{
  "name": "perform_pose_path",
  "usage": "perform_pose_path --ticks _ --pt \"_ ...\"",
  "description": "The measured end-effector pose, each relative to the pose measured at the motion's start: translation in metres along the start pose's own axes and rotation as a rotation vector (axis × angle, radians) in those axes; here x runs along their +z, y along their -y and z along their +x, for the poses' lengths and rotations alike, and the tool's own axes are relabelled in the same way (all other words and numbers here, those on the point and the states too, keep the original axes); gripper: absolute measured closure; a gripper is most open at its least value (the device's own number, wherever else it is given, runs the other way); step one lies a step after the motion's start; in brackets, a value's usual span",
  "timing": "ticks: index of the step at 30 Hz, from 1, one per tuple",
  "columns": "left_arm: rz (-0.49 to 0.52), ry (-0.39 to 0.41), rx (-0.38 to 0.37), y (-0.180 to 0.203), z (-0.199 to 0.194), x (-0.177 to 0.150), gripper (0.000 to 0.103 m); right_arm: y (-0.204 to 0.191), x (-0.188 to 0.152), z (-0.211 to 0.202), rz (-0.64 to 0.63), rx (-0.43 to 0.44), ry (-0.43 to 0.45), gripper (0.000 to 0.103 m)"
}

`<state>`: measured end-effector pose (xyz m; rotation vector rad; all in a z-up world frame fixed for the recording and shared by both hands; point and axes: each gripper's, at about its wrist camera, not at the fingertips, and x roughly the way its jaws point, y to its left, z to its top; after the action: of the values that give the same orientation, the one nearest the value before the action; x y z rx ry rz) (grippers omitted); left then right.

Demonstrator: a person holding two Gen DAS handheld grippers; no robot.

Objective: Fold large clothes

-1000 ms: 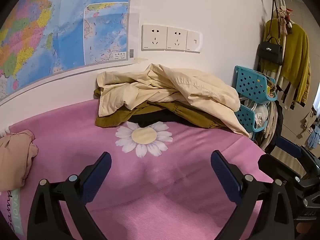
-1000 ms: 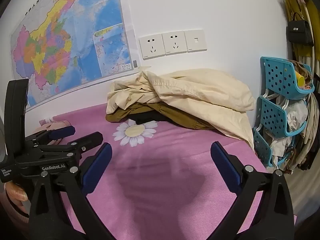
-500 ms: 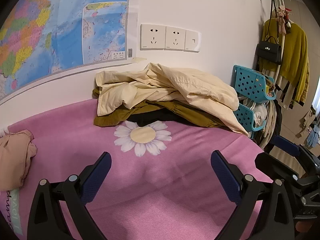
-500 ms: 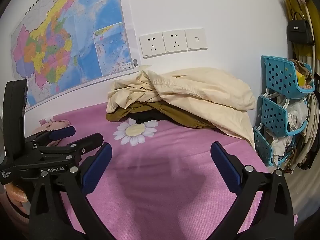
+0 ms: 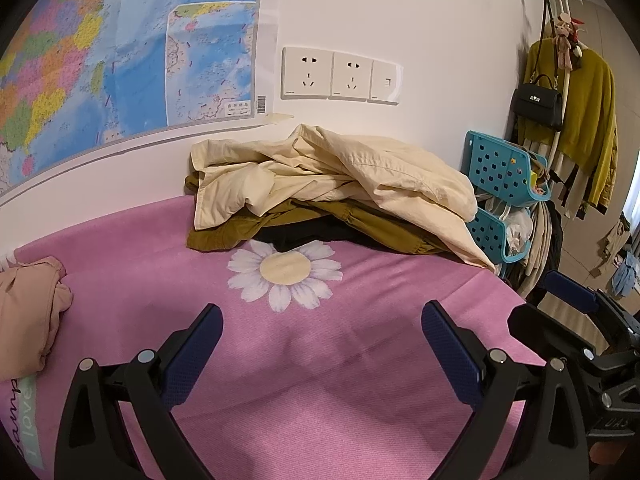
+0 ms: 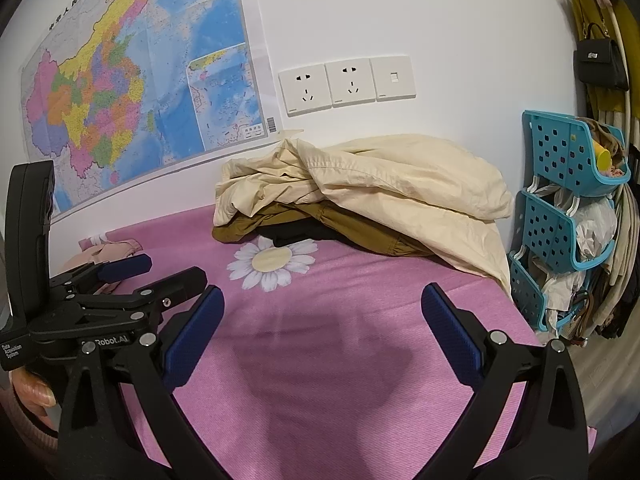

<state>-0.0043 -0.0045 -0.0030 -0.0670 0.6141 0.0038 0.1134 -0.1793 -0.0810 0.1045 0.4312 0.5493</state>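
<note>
Both tools hover over the pink cloth-covered surface with nothing between their fingers. From its own camera, the left tool has its blue-padded fingers spread wide apart above bare pink cloth; the right tool is spread just as wide in its own view. The right camera also catches the left tool at its left edge, with a thumb beneath it.

At the far side of the surface, against the white wall, lies a heap of clothes. A cream garment is crumpled on top, draped over an olive-brown garment, with a bit of black fabric showing under both at the front. The heap's front edge just touches the white daisy print on the cloth. Both tools are well apart from the heap.

A pink garment sits bunched at the left edge of the surface. On the wall hang a coloured map and a row of white sockets. To the right stands a blue perforated rack stuffed with items, and beyond it a black handbag and a yellow-green top hang on a stand.
</note>
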Motion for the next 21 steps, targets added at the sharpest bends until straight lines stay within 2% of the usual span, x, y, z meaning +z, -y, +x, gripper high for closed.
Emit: perform_pose_path --ticks 21 --pt "-0.002 0.002 -0.003 -0.0012 -0.0001 -0.0009 0.007 0.0028 0.0005 -0.0025 0.004 0.006 0.004 0.006"
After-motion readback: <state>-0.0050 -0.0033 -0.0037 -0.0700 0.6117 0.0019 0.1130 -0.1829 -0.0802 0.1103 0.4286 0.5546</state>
